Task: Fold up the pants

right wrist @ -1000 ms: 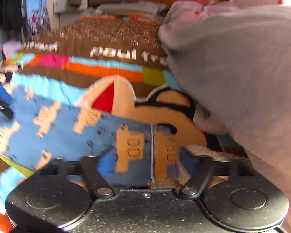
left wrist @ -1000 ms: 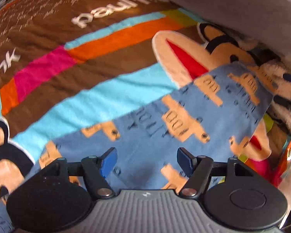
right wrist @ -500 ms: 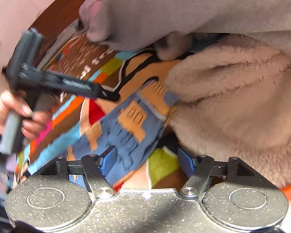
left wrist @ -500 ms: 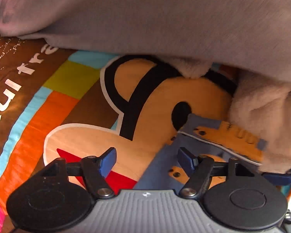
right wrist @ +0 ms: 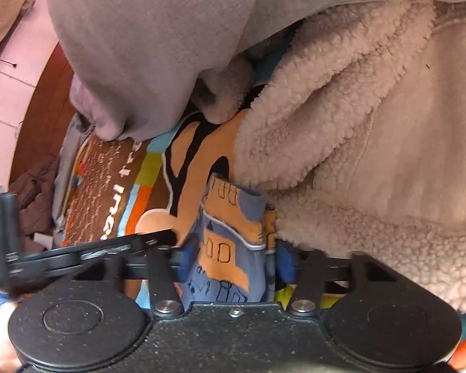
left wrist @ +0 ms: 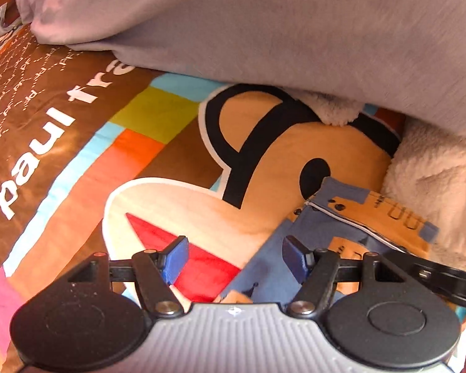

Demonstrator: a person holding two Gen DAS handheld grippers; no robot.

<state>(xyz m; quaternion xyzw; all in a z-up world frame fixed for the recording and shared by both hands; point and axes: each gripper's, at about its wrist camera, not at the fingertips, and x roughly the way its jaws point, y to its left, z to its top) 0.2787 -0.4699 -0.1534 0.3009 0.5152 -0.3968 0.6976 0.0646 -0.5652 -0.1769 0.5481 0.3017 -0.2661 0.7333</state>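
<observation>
On the bright cartoon-print bedspread, beside a cream fleece, lie blue pants with orange patches, bunched; the right gripper has just been closing, pinching them; the left gripper gapes, fabric untouched between.

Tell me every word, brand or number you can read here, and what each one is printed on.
"paul": big white letters on the brown band of the bedspread.
"fra": same line, cut off by the grey garment.
Rows of tiny white script on that brown band: too small to read.
Dark marks on the orange patches of the blue pants: drawings, not legible words.
</observation>
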